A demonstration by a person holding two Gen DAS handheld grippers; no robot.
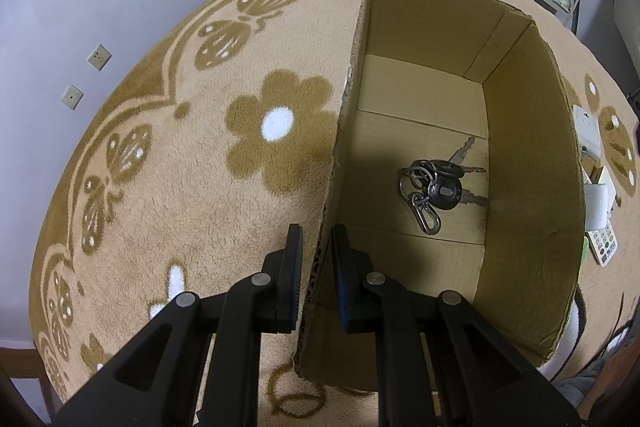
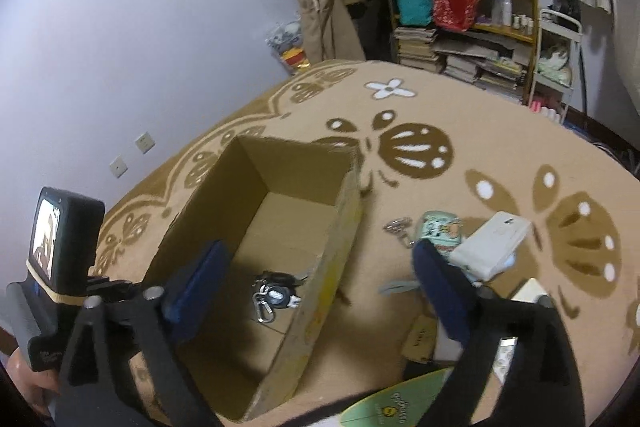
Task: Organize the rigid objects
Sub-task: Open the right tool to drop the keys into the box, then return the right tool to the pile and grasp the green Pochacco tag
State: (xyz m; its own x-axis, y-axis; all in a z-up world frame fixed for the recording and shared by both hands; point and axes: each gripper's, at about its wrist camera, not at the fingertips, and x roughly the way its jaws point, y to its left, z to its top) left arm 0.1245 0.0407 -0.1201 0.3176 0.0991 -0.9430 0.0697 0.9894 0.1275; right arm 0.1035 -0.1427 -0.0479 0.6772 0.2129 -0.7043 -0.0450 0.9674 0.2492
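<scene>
A: What's in the box from where you sit?

B: Only the keys. On my left camera they lie on the cardboard floor, close to the wall on the right of that view: a dark round fob, several rings, a metal clasp, and key blades fanning away toward the far end. The rest of the floor is bare cardboard.

A: And your left gripper?

B: Clamped on the box's near wall. One finger is outside over the blanket, the other is inside, and the cardboard edge is pinched between the pads.

A: The right one?

B: My right gripper hangs above the box with its jaws spread wide and nothing between the pads. The keys show below it, inside the box. One blue pad is over the box; the other is out over the loose items.

A: Which items?

B: On the blanket just beside the box: a white case, a patterned tin, a small metal clip, and a green card at the bottom edge. They're blurred, so I can't say more.
</scene>
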